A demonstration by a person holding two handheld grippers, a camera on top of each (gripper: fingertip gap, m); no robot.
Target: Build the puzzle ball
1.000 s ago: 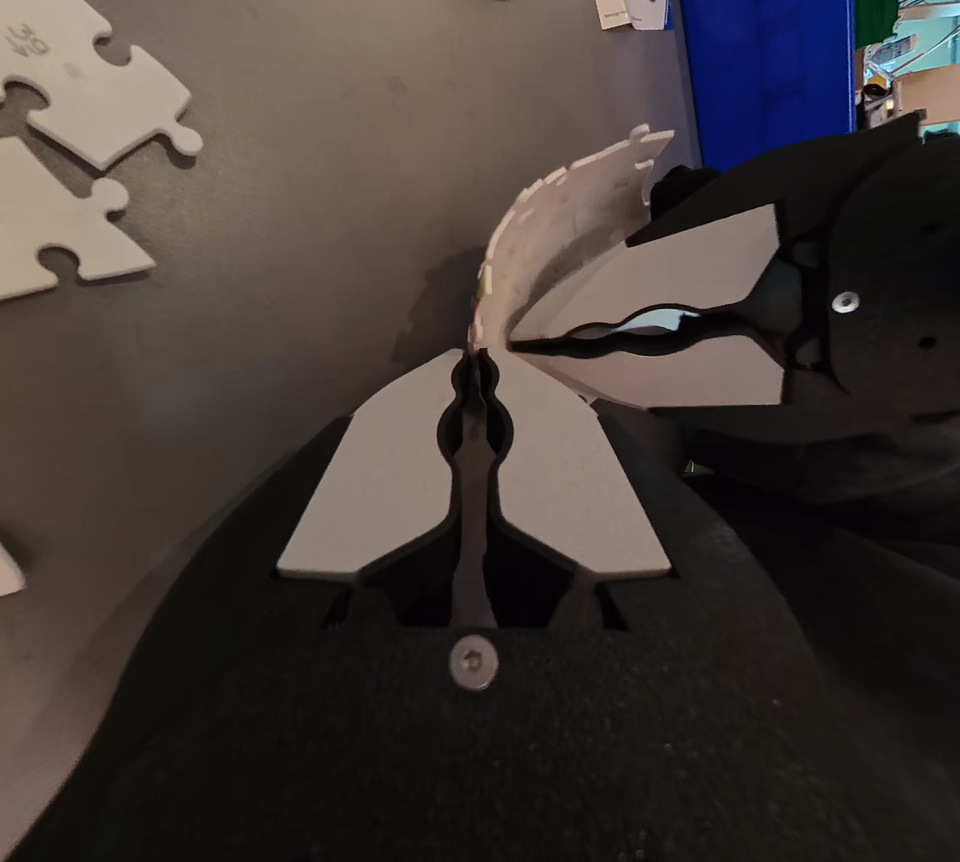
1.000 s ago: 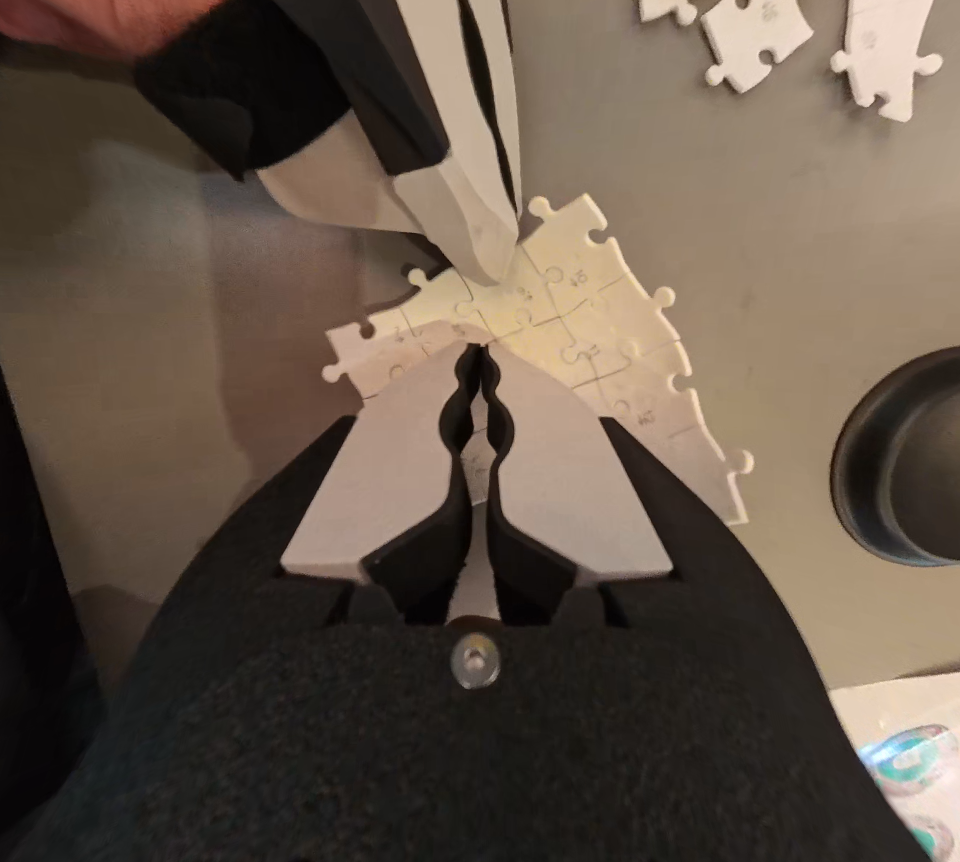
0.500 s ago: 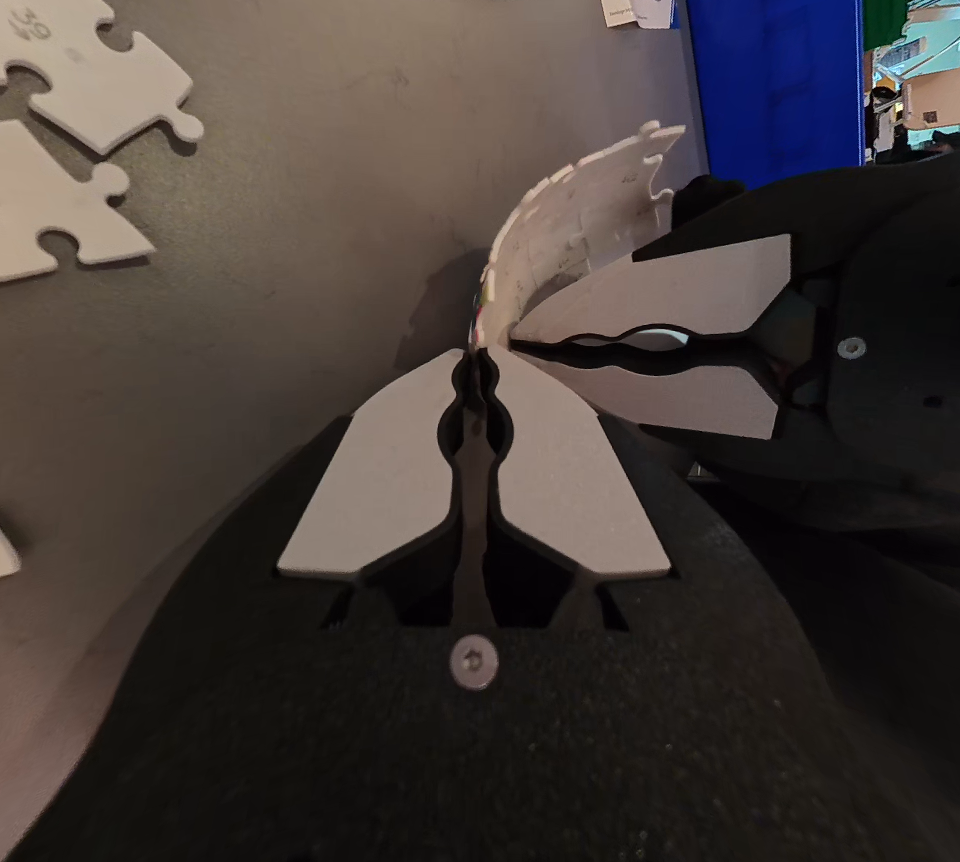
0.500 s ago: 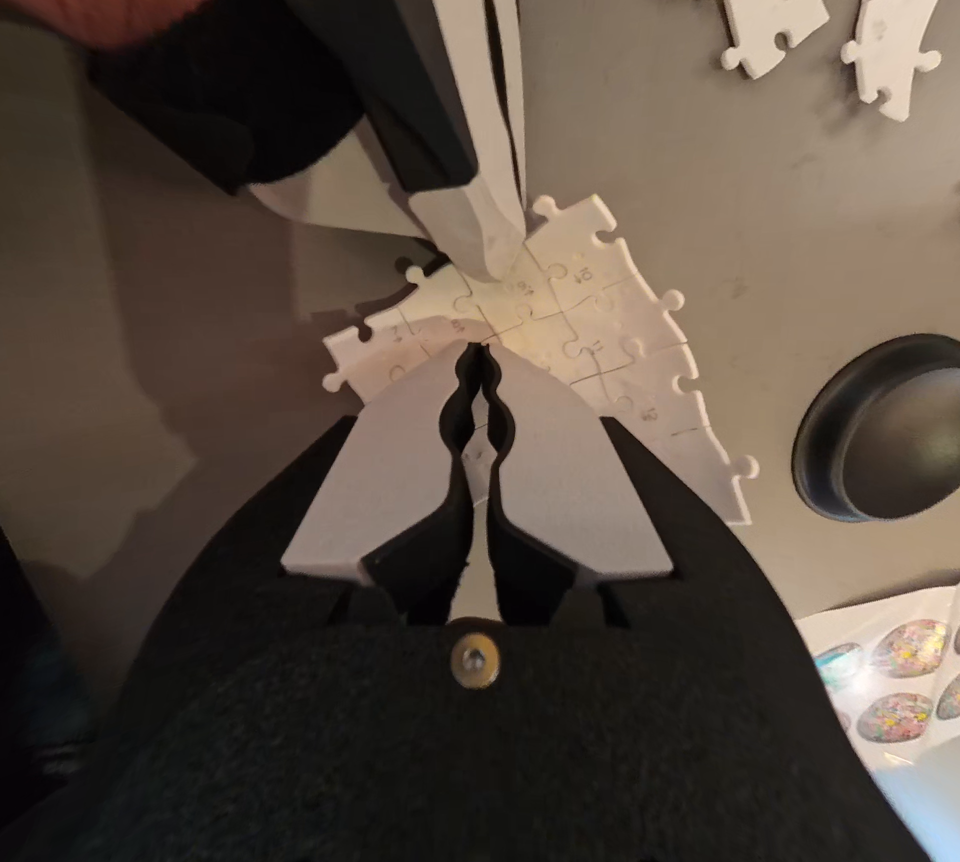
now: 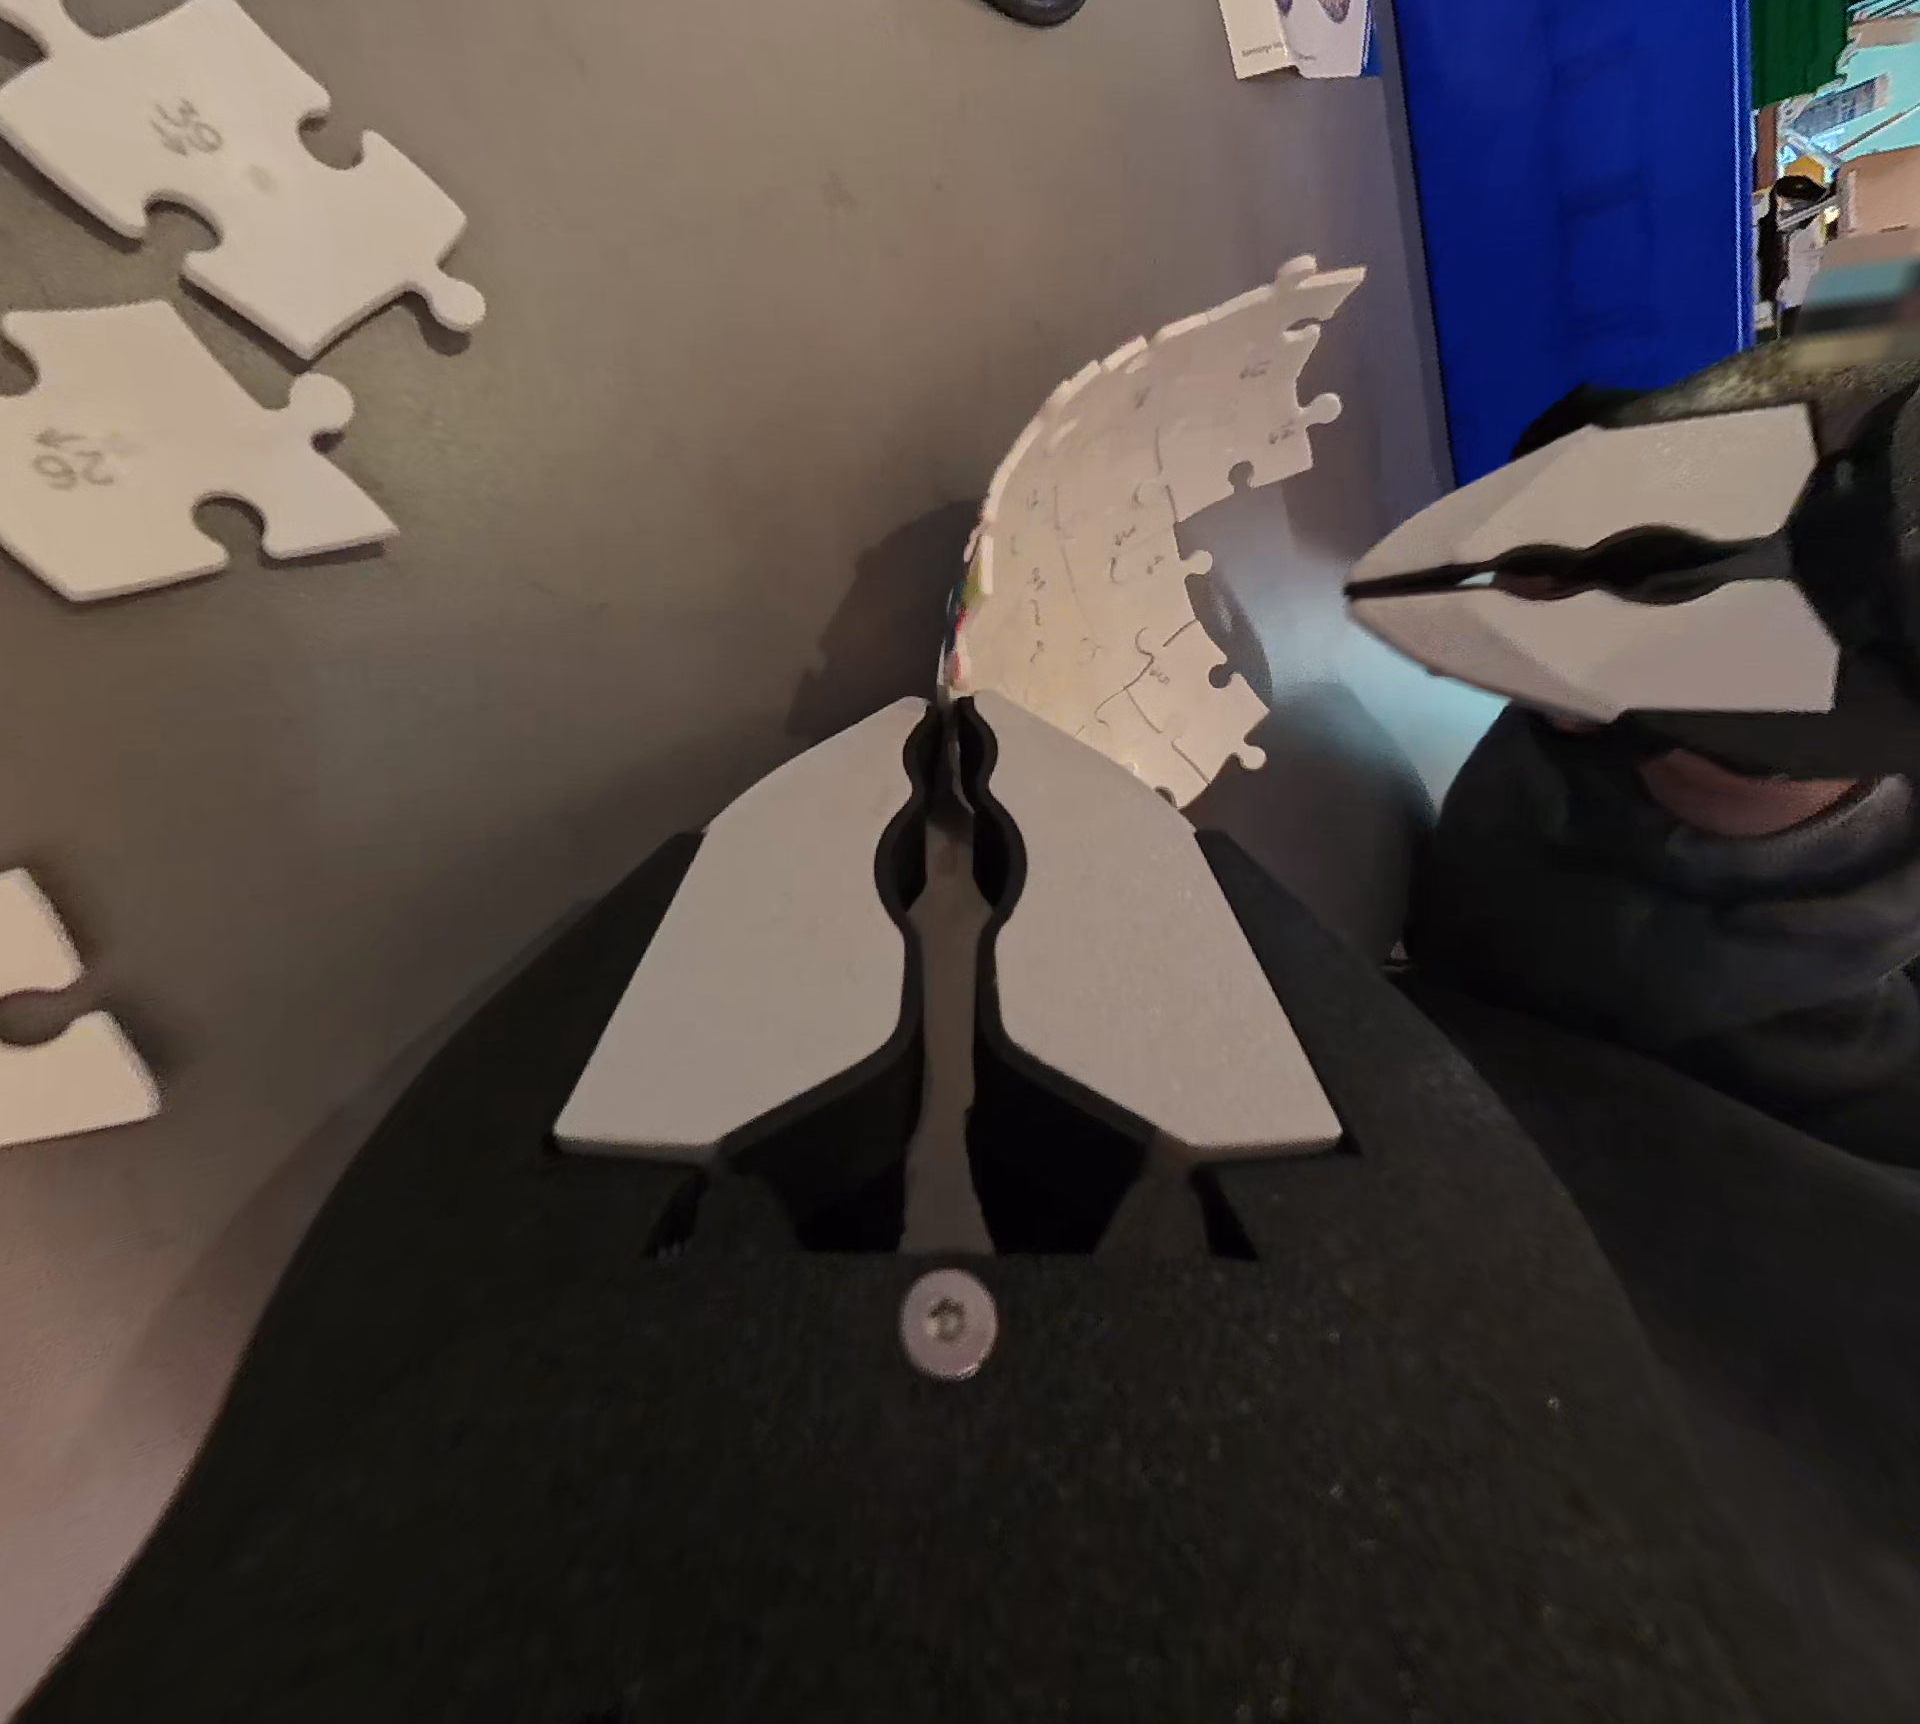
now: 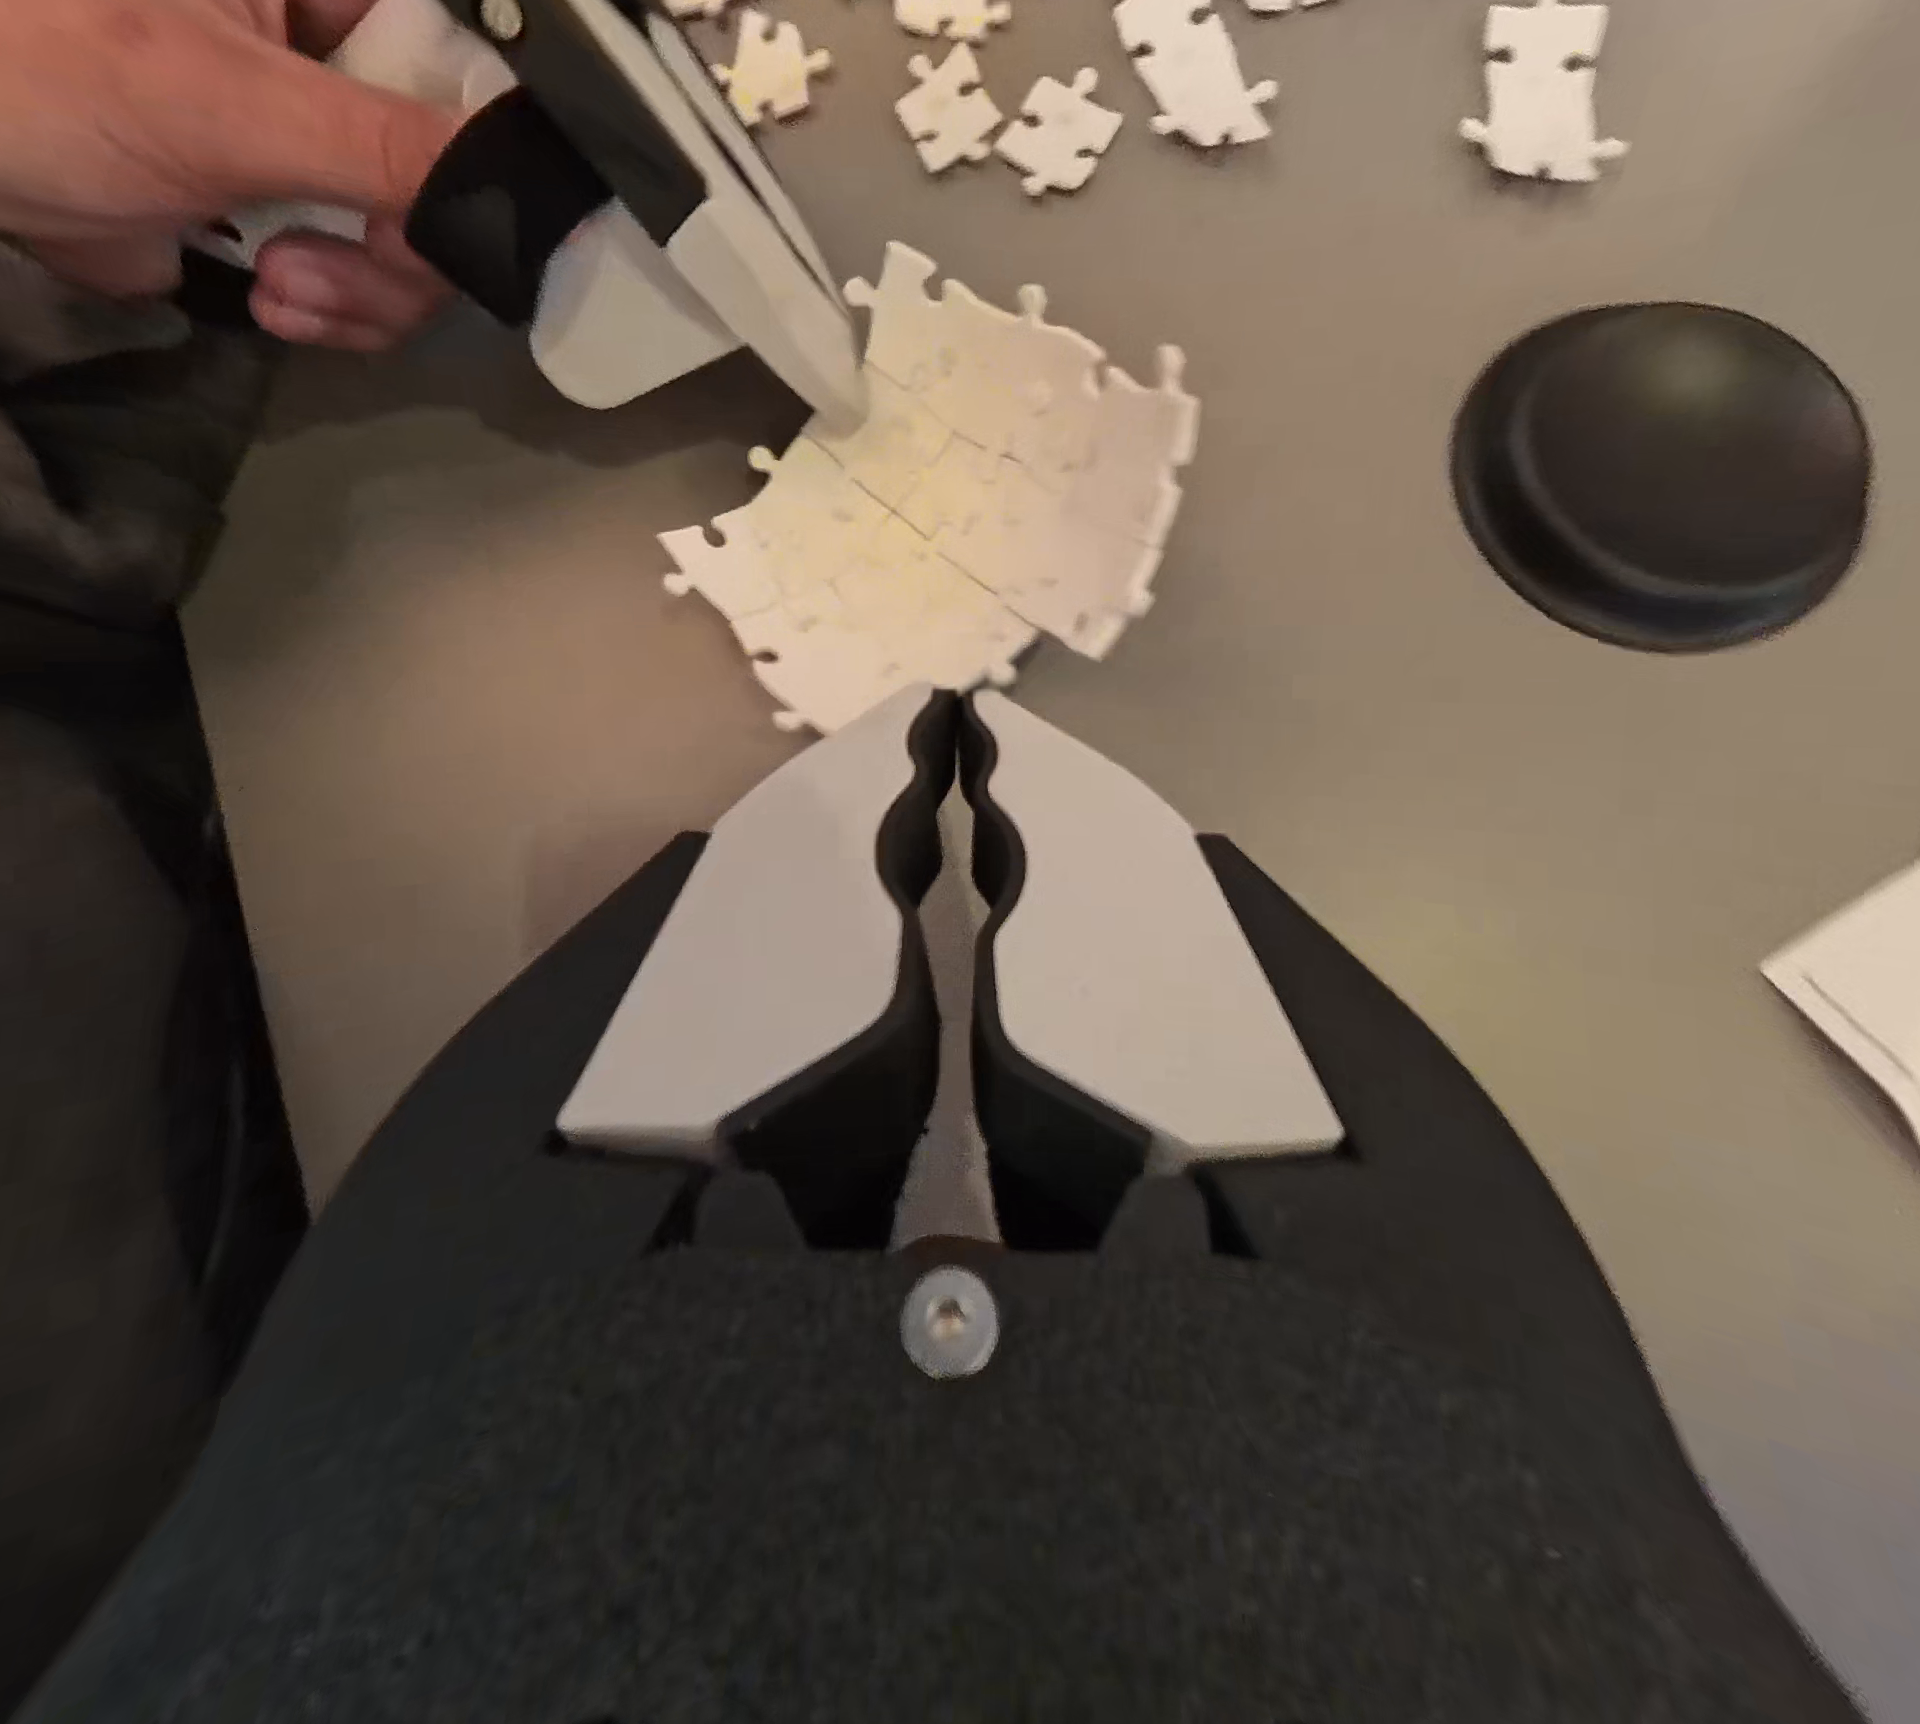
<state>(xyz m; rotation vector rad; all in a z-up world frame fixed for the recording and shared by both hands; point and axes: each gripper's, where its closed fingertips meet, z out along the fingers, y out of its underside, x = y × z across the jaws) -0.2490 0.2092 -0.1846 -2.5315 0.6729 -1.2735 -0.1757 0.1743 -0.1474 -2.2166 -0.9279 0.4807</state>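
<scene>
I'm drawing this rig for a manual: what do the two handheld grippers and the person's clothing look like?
Both the left gripper and right gripper match: a broad matte-black textured body, one silver screw on the centre line, and two pale grey faceted fingers that taper to a point, lined with wavy black inner pads. No cables show. The person's hand is bare; dark fabric, perhaps clothing, shows beside it.

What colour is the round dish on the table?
The round dish is black, with a matte surface; the right wrist view shows it best.
</scene>
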